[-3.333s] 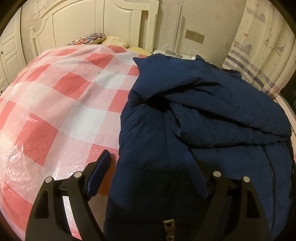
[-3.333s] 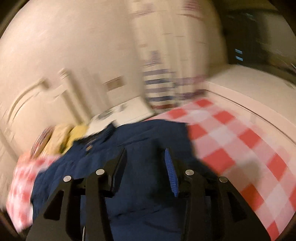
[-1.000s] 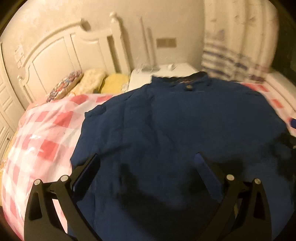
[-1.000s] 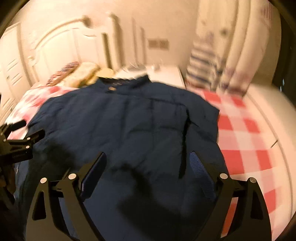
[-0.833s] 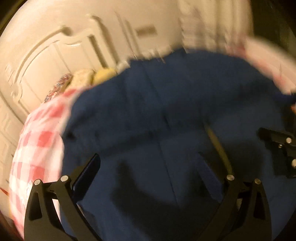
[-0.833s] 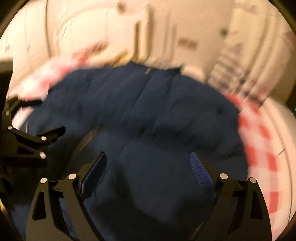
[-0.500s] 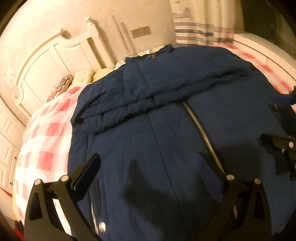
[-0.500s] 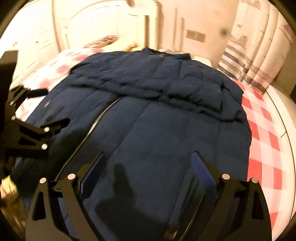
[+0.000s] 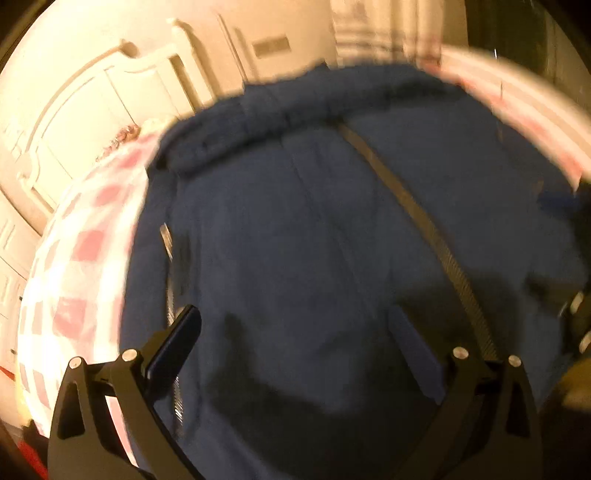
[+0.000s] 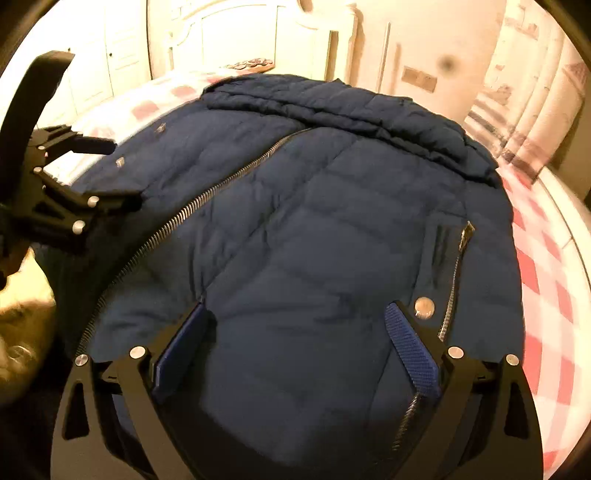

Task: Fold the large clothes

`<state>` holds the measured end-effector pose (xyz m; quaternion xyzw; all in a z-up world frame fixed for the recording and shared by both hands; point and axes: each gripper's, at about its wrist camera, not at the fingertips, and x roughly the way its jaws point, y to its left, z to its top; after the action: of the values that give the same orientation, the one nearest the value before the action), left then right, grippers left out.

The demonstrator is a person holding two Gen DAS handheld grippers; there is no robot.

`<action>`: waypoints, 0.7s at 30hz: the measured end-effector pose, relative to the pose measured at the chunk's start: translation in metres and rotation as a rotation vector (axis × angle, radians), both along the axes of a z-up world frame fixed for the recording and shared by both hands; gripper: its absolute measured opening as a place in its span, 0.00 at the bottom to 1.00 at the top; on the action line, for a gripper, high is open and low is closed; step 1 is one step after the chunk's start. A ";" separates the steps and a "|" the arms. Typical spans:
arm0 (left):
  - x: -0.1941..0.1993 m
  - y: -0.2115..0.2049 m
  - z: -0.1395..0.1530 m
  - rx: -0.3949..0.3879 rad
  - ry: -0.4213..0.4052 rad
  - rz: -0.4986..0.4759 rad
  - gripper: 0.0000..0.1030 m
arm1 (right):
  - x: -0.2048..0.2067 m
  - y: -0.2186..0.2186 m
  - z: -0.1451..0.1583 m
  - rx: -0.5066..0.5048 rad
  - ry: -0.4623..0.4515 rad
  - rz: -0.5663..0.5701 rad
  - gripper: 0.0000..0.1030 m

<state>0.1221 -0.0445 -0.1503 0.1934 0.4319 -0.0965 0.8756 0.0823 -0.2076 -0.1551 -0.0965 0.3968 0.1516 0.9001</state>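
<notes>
Checked bedspread [image 10: 546, 280] bears navy jacket [image 10: 314, 229]; both tools [image 9: 291, 325] [image 10: 295, 317] gape, gripping nothing.

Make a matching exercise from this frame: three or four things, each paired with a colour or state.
Things:
1. jacket
2. bedspread
3. right tool
4. headboard

Descriptions:
A. red and white check
B. open, nothing gripped
C. navy, quilted, spread flat
D. white, panelled

Pairs: 1-C, 2-A, 3-B, 4-D
</notes>
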 end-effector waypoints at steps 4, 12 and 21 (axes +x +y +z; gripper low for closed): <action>-0.006 0.012 0.008 -0.080 0.010 0.056 0.98 | -0.008 -0.006 0.009 0.030 0.010 -0.055 0.91; -0.030 0.028 0.000 -0.041 -0.033 0.037 0.98 | -0.037 -0.005 -0.003 0.053 -0.032 -0.021 0.91; -0.045 0.104 0.031 -0.090 -0.126 0.221 0.98 | -0.074 -0.082 0.021 0.168 -0.104 -0.203 0.92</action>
<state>0.0774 0.0592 -0.1190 0.1107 0.3901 -0.0066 0.9141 0.0080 -0.2899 -0.1338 0.0119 0.3432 0.0872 0.9352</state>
